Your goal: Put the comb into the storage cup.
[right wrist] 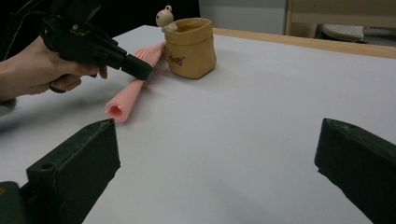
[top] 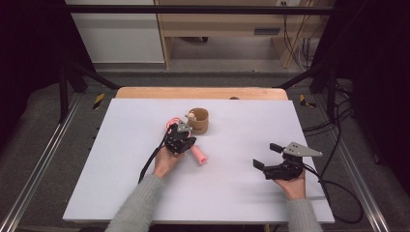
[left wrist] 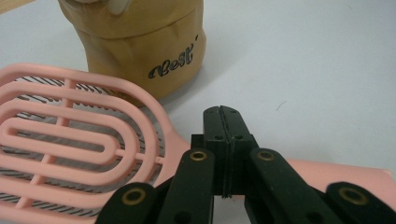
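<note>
The pink hairbrush [left wrist: 79, 140] lies flat on the white counter [top: 241, 193], just left of the middle, its slotted oval head toward the far side and its hollow handle pointing back toward the person. In the left gripper view the head shows 1 long looped rib pattern with dark bristles under it, and the handle runs out to the right beneath the black jaws. In the right gripper view the open end of the handle faces the camera, resting on the counter.

The left gripper [left wrist: 223, 114] sits over the neck of the brush, where head meets handle. Its 2 jaws are pressed together with no gap between them, and the brush is below them, not between them; whether the tips touch the brush cannot be told. A hand [top: 167, 163] in a grey sleeve holds it from below.

Just beyond the brush head stands a tan pouch [top: 199, 121] with dark script on its side and a small pale figure [right wrist: 164, 17] at its rim; the brush head lies close against its base.

The right gripper [top: 270, 155] rests well apart on the right of the counter, its 2 jaws spread wide with nothing between them.
</note>
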Demonstrator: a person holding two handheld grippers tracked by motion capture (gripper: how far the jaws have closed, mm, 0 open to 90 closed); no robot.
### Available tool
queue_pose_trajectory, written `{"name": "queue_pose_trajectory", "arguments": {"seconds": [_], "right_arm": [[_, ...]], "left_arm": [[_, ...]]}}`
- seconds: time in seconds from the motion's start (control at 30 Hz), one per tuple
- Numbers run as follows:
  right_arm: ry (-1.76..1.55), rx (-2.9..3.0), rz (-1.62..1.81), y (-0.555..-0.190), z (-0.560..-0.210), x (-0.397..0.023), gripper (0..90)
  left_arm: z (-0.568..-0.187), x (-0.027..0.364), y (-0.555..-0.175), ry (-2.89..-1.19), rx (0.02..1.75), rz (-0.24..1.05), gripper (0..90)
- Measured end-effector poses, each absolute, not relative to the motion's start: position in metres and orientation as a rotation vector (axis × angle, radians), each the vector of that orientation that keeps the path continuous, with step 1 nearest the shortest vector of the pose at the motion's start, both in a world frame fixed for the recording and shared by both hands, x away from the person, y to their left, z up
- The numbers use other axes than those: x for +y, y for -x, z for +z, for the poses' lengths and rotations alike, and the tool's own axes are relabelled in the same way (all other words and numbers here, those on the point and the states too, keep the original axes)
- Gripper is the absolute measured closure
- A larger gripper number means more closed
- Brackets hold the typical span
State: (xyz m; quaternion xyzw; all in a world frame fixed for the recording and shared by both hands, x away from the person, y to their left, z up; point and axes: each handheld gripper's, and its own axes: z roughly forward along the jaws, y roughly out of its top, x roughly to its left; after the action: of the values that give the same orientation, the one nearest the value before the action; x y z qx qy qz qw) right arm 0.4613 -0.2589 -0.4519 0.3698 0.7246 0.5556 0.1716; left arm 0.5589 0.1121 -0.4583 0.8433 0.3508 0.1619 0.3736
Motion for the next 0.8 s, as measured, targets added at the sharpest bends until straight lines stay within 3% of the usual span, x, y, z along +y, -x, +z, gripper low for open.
{"name": "queue_pose_trajectory", "arguments": {"seconds": [0.6,0.8], "right_arm": [[-1.053,2.059,1.575,-0.4616,-0.4523,-0.2583,0.4],[-1.056,2.062,1.578,-0.4619,-0.4525,-0.2580,0.5]], "left_arm": [[-0.4575,0.1146,-0.5550,-2.179,0.873,0.411,89.7],[-0.4536,0.1199,-0.5523,-2.117,0.854,0.397,89.6]]}}
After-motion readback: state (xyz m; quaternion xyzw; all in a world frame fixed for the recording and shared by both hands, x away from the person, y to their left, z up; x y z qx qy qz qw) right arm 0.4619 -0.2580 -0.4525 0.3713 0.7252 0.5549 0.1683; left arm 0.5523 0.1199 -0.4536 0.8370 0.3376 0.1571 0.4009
